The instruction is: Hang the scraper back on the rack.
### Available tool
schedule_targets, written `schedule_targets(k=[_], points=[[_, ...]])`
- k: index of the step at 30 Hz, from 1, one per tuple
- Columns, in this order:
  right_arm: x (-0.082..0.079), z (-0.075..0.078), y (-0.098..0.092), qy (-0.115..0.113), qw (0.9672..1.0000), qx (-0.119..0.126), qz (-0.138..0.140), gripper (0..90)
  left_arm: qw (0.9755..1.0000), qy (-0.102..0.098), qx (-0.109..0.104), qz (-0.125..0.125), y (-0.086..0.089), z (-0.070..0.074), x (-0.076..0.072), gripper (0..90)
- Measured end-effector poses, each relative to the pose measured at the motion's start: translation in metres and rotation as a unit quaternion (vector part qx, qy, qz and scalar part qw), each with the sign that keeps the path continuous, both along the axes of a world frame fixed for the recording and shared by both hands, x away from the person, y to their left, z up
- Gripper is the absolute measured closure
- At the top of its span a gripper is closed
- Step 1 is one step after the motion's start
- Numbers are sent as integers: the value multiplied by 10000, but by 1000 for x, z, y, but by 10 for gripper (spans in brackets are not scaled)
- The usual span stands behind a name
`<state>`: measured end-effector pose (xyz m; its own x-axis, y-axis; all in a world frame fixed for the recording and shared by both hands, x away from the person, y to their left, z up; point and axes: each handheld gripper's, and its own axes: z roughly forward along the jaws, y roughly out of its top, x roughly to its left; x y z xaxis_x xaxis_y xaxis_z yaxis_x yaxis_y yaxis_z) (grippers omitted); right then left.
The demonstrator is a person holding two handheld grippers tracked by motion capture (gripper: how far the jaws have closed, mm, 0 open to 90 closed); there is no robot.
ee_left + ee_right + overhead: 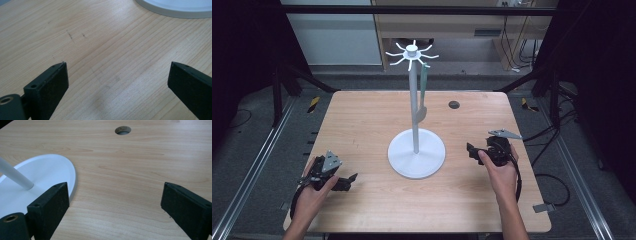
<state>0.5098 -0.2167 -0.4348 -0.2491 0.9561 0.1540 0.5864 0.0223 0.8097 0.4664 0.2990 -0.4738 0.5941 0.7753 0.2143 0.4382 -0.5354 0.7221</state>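
left gripper and right gripper low on table, flanking white stand at centre; jaws wide, empty. grey utensil hung from top hook, likely for keeping.

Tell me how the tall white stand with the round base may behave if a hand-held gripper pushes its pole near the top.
The tall white stand would probably tip, since its pole is thin and high. Its wide round base may resist a little, perhaps sliding on the smooth wooden table.
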Motion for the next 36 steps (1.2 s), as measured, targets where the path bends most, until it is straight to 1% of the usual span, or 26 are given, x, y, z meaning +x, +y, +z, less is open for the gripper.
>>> schedule_targets(k=[5, 9, 11, 16, 20, 24, 27, 29, 30, 32, 34, 36], points=[[4, -8, 0, 96, 9999, 58, -13, 105, 10000, -8, -13, 24, 0, 0, 0, 29], [7, -15, 2, 190, 9998, 4, -20, 106, 10000, 1, -6, 22, 0, 0, 0, 29], [7, -16, 2, 176, 9998, -3, -28, 108, 10000, 2, -5, 21, 1, 0, 0, 29], [8, -25, 2, 292, 9996, -57, -25, 95, 10000, -2, -12, -11, 0, 0, 0, 29], [8, -30, 2, 379, 9993, -56, -59, 84, 10000, -3, -17, -15, 0, 0, 0, 29], [9, -32, 1, 391, 9992, -38, -95, 85, 10000, -11, -20, -23, 0, 0, 0, 29], [7, -37, 2, 391, 9991, -99, -86, 87, 10000, -2, -24, -31, 0, 0, 0, 29], [7, -38, 3, 398, 9991, -88, -88, 87, 10000, 3, -11, -34, -1, 0, 0, 29], [6, -39, 3, 389, 9991, -130, -59, 87, 10000, 4, -10, -36, -1, 0, 0, 29], [6, -40, 3, 397, 9991, -129, -63, 87, 10000, -2, -32, -27, -1, 0, 0, 29], [6, -42, 3, 419, 9990, -134, -49, 88, 10000, -2, -11, -40, -1, 0, -1, 29], [5, -44, 3, 438, 9989, -159, 7, 88, 10000, -6, -14, -44, -1, 0, -1, 29]])
